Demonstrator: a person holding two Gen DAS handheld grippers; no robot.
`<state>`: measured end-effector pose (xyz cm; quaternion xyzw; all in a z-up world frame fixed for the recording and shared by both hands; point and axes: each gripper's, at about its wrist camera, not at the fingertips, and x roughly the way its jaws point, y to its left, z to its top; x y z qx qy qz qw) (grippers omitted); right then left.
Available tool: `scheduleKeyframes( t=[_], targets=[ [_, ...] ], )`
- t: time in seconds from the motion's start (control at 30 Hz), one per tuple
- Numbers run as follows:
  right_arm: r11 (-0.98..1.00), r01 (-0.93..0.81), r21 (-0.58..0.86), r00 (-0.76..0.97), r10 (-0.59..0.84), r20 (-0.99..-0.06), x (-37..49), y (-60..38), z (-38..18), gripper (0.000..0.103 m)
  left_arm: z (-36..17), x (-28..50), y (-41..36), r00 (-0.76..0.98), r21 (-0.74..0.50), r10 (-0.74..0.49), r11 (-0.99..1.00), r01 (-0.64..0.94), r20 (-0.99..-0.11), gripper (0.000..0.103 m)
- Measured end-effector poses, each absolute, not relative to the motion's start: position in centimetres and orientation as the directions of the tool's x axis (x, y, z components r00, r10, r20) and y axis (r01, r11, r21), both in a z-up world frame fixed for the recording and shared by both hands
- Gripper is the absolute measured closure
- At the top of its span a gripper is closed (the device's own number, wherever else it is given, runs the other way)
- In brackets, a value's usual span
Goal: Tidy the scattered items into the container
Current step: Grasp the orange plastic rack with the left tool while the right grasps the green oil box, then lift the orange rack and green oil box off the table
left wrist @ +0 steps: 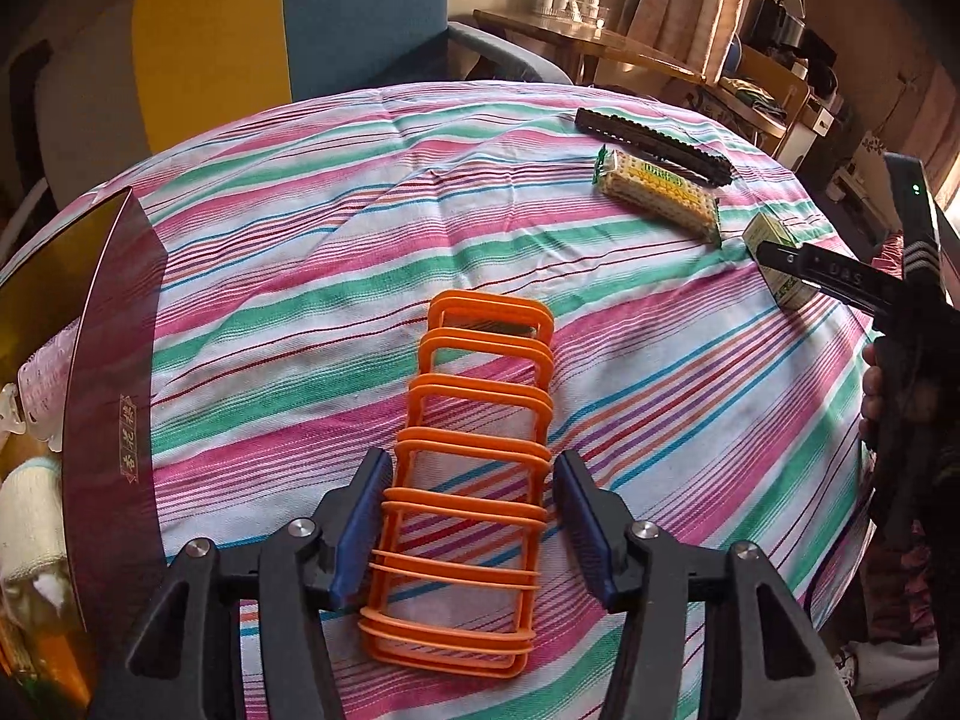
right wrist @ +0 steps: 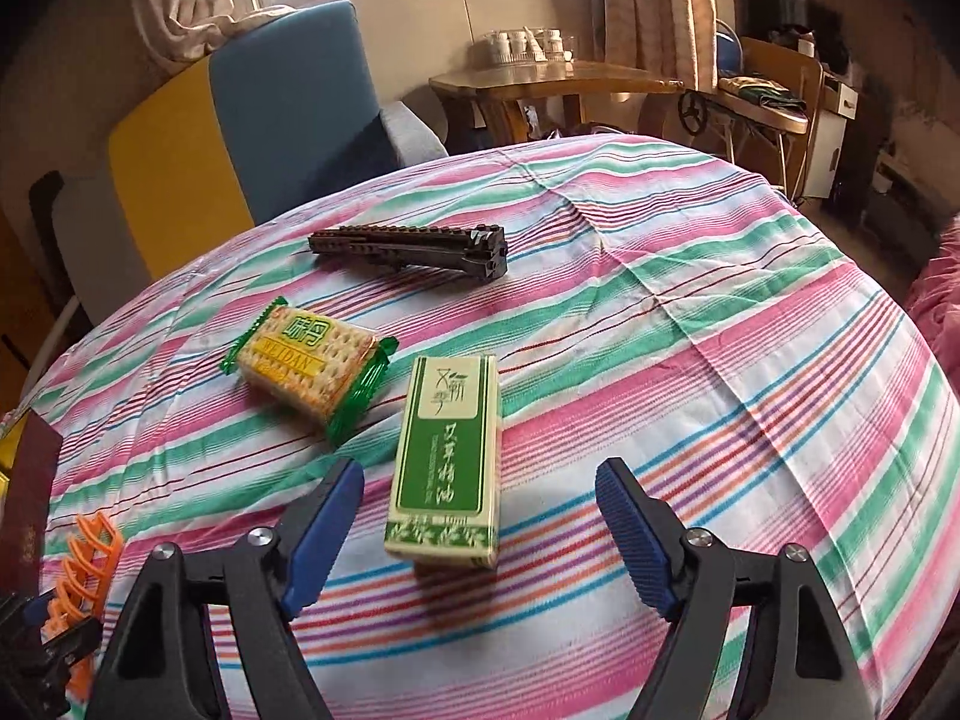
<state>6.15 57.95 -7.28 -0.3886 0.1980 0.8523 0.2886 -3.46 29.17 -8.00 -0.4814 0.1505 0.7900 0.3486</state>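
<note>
Scattered items lie on the striped table (right wrist: 690, 312): we see an orange rack (left wrist: 474, 474), a cracker packet (right wrist: 306, 360), a green box (right wrist: 447, 468) and a dark ridged bar (right wrist: 414, 252). We see only a corner of the maroon container (left wrist: 114, 396), cut off at the left edge, its contents hard to make out. Our left gripper (left wrist: 471, 525) tilts steeply down, its pads on either side of the rack with slight gaps. Our right gripper (right wrist: 480, 534) angles down, spread apart around the box's near end, not touching.
</note>
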Motion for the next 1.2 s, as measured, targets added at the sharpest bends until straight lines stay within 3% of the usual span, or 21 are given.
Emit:
scheduleKeyframes(
  t=[0.13,0.17,0.6,0.83,1.0,1.2],
  targets=[
    [-0.76,-0.645,0.08,-0.506,0.346,-0.79,5.2,58.1,-7.4,0.06,-8.2,-3.1,29.6,-0.314,-0.065,0.394,-0.705,-0.706,-0.864,0.036],
    [-0.766,-0.637,0.087,-0.511,0.335,-0.792,5.2,58.0,-7.3,0.072,-8.2,-3.0,29.7,-0.318,-0.059,0.392,-0.704,-0.707,-0.863,0.036],
    [-0.851,-0.496,0.173,-0.579,0.176,-0.796,8.7,49.0,-7.1,0.072,-7.8,-2.0,27.7,-0.315,-0.088,0.418,-0.707,-0.702,-0.852,0.041],
    [-0.903,-0.406,0.14,-0.593,0.144,-0.792,9.4,43.5,-7.1,0.072,-7.3,-1.3,25.2,-0.289,-0.146,0.451,-0.712,-0.686,-0.844,0.042],
    [-0.91,-0.394,0.126,-0.594,0.148,-0.791,9.7,42.6,-7.3,0.071,-6.6,-1.9,25.1,-0.294,-0.142,0.456,-0.708,-0.692,-0.84,0.036],
    [-0.907,-0.4,0.135,-0.597,0.145,-0.789,9.5,42.8,-7.3,0.069,-6.5,-2.6,27.2,-0.305,-0.062,0.422,-0.664,-0.745,-0.854,0.036]
  ],
)
